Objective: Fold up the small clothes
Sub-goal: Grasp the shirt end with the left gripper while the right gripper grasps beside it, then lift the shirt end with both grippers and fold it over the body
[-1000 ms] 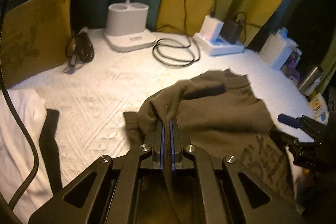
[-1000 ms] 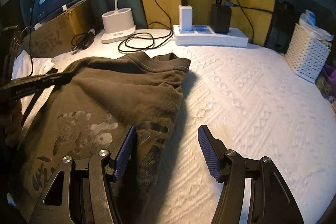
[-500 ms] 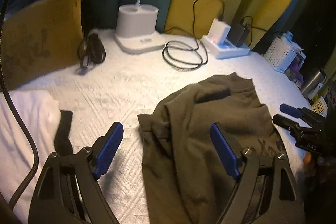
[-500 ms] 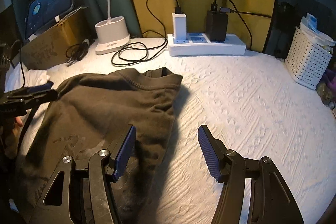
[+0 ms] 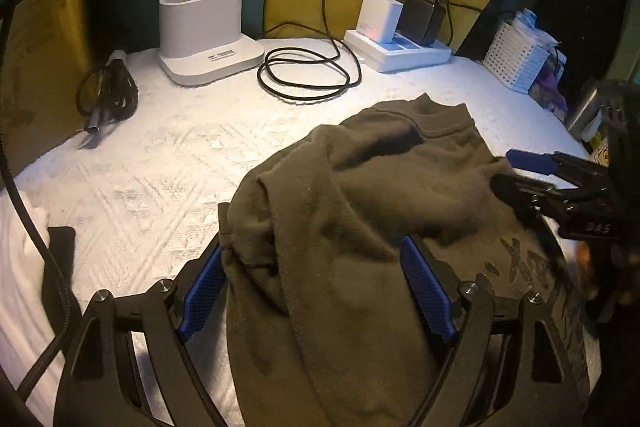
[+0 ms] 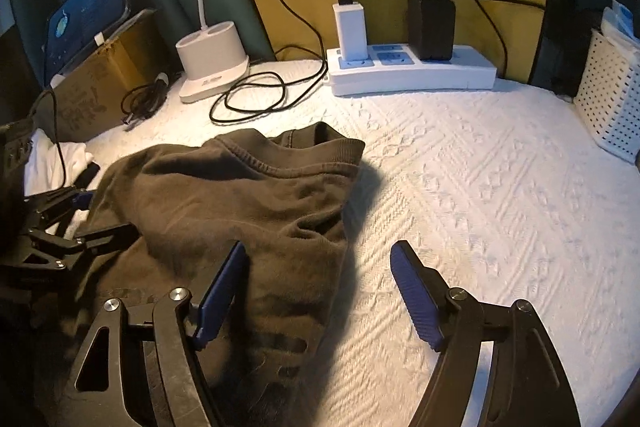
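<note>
So, dark olive sweatshirt (image 5: pixel 360 227) lying rumpled on white textured bedspread (image 6: pixel 500 187), ribbed collar pointing at power strip (image 6: pixel 412 71), faded print showing. Left gripper (image 5: pixel 316 287) gaping, straddling loose fold. Right gripper (image 6: pixel 316 291) just been widening, hovering over hem edge, gripping nothing.

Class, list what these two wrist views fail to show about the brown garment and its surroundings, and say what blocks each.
- Brown garment, near hem: left wrist view, cut off by the frame bottom and the left gripper.
- Its dark print: right wrist view, in shadow, unreadable.
- Label on the lamp base: too small.
- White basket contents: cut by the right edge.
</note>
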Available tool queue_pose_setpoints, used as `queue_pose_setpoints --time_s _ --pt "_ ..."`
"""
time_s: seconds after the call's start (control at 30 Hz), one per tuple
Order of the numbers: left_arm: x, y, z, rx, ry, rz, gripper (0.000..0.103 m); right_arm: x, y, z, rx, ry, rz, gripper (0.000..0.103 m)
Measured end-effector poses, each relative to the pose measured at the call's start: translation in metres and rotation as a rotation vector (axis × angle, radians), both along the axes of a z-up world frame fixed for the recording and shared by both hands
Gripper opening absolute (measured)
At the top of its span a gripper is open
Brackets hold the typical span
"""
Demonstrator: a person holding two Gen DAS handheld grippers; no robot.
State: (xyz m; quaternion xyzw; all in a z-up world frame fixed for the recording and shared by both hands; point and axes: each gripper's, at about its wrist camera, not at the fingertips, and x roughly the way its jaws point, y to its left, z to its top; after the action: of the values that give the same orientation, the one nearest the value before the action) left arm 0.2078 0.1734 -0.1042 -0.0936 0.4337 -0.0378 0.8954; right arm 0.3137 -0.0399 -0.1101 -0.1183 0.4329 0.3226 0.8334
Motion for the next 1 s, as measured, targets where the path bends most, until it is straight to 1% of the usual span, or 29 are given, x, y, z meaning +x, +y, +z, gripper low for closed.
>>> queue_pose_setpoints --time_s 0.03,0.07,0.1,0.13,0.23,0.27,0.3,0.33,0.4,0.43,0.47,0.57,0.7,0.83,1.0 --pt "0.0 0.0 0.0 -0.003 -0.005 0.001 0.083 0.001 0.002 -0.003 -0.002 0.001 0.002 0.077" --pt "0.0 -0.001 0.0 -0.001 -0.008 -0.001 0.079 0.002 0.004 -0.006 -0.003 0.004 0.005 0.077" --pt "0.0 -0.002 0.0 -0.001 -0.013 -0.008 0.072 0.003 0.005 -0.008 -0.004 0.004 0.006 0.076" --pt "-0.001 -0.005 0.0 -0.001 -0.017 -0.018 0.071 0.002 0.008 -0.009 -0.001 -0.013 0.01 0.076" --pt "0.0 -0.009 0.001 -0.001 -0.022 -0.036 0.058 0.003 0.012 -0.01 0.021 0.001 0.042 0.076" --pt "0.0 -0.009 0.001 -0.021 -0.024 -0.047 0.05 0.004 0.014 -0.011 0.03 0.009 0.056 0.076" --pt "0.001 -0.008 0.0 -0.046 -0.022 -0.052 0.044 0.003 0.016 -0.011 0.029 0.007 0.067 0.076" --pt "0.001 -0.01 0.0 -0.052 -0.024 -0.05 0.043 0.002 0.019 -0.011 0.026 0.006 0.078 0.075" --pt "0.0 -0.013 0.001 -0.046 -0.026 -0.048 0.038 -0.005 0.027 -0.012 0.009 -0.01 0.116 0.049" --pt "0.001 -0.014 0.002 -0.058 -0.02 -0.048 0.033 -0.007 0.03 -0.012 -0.001 -0.02 0.123 0.045" --pt "0.001 -0.015 0.003 -0.062 -0.017 -0.042 0.03 -0.011 0.033 -0.011 -0.003 -0.026 0.144 0.027" --pt "-0.001 -0.02 0.007 -0.039 -0.026 -0.03 0.027 -0.019 0.039 -0.011 -0.02 -0.053 0.163 0.022" --pt "-0.005 -0.021 0.014 -0.037 -0.042 -0.021 0.024 -0.024 0.034 -0.004 -0.001 -0.057 0.156 0.017" --pt "-0.015 -0.024 0.031 -0.032 -0.083 -0.02 0.023 -0.039 0.031 0.01 0.012 -0.094 0.17 0.017" --pt "-0.032 -0.031 0.055 -0.021 -0.146 -0.029 0.023 -0.059 0.023 0.035 0.043 -0.154 0.166 0.016"
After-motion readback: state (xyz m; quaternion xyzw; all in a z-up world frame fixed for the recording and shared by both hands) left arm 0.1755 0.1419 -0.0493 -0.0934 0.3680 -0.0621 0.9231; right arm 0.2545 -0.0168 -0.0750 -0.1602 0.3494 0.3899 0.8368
